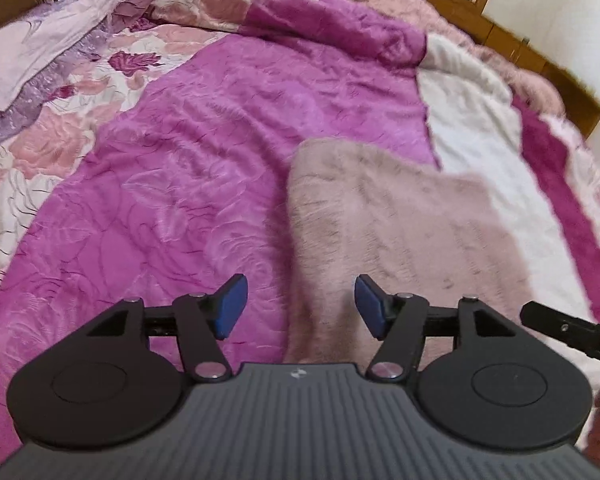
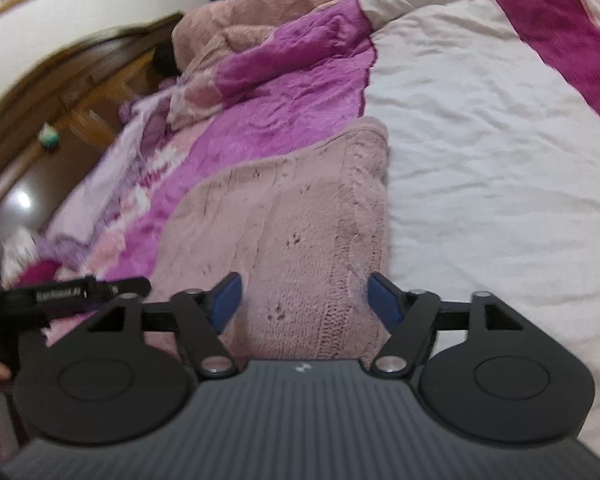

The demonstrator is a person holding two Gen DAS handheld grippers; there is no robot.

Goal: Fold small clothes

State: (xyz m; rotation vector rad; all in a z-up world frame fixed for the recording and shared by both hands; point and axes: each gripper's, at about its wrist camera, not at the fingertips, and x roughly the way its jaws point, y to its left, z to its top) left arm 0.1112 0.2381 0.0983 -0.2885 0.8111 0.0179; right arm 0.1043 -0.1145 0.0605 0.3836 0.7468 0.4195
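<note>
I hold both grippers spread wide and empty above a dusty-pink knitted garment (image 2: 300, 216) lying flat on the bed. The left gripper (image 1: 300, 306) has the garment's left edge running up between its blue pads (image 1: 232, 308), with most of the knit to the right of the fingers and ahead of them. The right gripper (image 2: 305, 304) sits squarely over the knit, whose near end passes between and beneath its fingers; the garment's right edge lies just ahead of the right-hand pad.

I judge this a pause between folds, or the start of one: the piece already looks like a neat rectangle, though I cannot tell how many layers it has. My next move calls for lowering each gripper onto a near corner, pinching all layers cleanly, and lifting both together so the knit does not skew.

The surface is a soft magenta quilted bedspread (image 1: 172, 168) beside a white panel (image 2: 480, 160), rumpled ahead of the fingers. A wooden headboard (image 2: 80, 92) and pale walls frame the room.
</note>
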